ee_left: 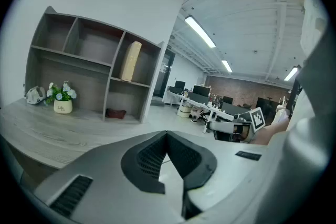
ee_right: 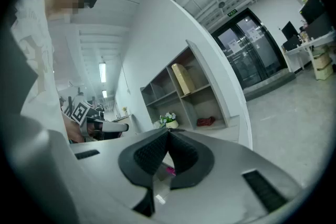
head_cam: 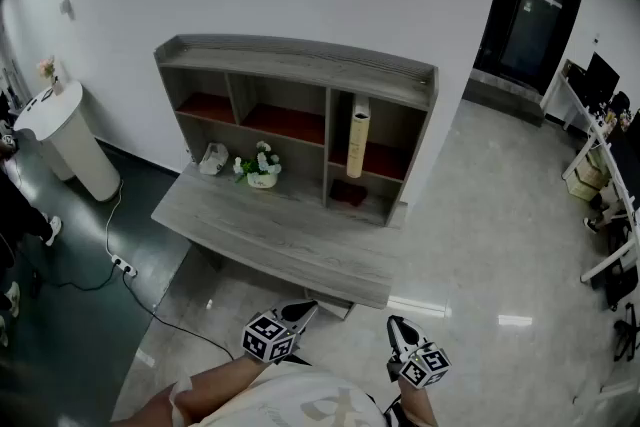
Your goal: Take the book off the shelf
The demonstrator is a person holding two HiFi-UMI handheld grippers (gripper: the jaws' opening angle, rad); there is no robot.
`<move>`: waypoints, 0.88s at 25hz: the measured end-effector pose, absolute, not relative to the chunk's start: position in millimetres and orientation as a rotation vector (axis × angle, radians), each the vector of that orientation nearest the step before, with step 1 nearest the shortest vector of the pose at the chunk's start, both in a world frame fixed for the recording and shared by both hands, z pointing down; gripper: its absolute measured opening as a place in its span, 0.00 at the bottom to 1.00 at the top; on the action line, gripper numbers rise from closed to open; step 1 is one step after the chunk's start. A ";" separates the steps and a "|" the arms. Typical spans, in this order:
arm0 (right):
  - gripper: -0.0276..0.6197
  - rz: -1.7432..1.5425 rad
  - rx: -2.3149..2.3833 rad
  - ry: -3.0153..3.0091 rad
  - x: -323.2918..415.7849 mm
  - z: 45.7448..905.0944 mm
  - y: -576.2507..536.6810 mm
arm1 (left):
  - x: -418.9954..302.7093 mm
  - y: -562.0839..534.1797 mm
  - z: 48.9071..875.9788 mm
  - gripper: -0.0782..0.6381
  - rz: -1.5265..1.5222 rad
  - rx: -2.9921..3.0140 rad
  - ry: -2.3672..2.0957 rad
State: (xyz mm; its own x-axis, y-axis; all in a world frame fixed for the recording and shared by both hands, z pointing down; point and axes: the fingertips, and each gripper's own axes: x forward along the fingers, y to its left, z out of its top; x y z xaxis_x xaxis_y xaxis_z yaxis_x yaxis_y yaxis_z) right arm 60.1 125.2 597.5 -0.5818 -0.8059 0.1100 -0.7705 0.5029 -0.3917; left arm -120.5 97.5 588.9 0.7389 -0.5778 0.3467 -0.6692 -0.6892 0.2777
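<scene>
A tan book (head_cam: 357, 137) stands upright in the upper right compartment of the grey wooden shelf unit (head_cam: 300, 65). It also shows in the left gripper view as the book (ee_left: 130, 61) and in the right gripper view as the book (ee_right: 182, 78). My left gripper (head_cam: 305, 309) and right gripper (head_cam: 397, 323) hang low, close to my body, well short of the desk's front edge. The jaws of the left gripper (ee_left: 167, 134) meet at their tips with nothing between them. Those of the right gripper (ee_right: 168, 131) are shut and empty too.
The desk top (head_cam: 270, 235) under the shelf carries a small flower pot (head_cam: 262, 170) and a white object (head_cam: 212, 158). A dark red item (head_cam: 348, 193) lies in the lower right compartment. A white round stand (head_cam: 60, 130) and a floor cable (head_cam: 120, 265) are at left. Office desks (head_cam: 610, 165) stand at far right.
</scene>
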 end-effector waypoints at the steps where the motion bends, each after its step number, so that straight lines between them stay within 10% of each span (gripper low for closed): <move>1: 0.05 -0.619 -1.392 2.648 61.4 597.9 125.4 | -120.0 98.1 590.4 0.11 0.327 2.551 -0.959; 22: 0.05 -0.634 -1.477 2.601 80.3 604.6 140.0 | -106.7 117.6 596.7 0.11 0.350 2.541 -0.936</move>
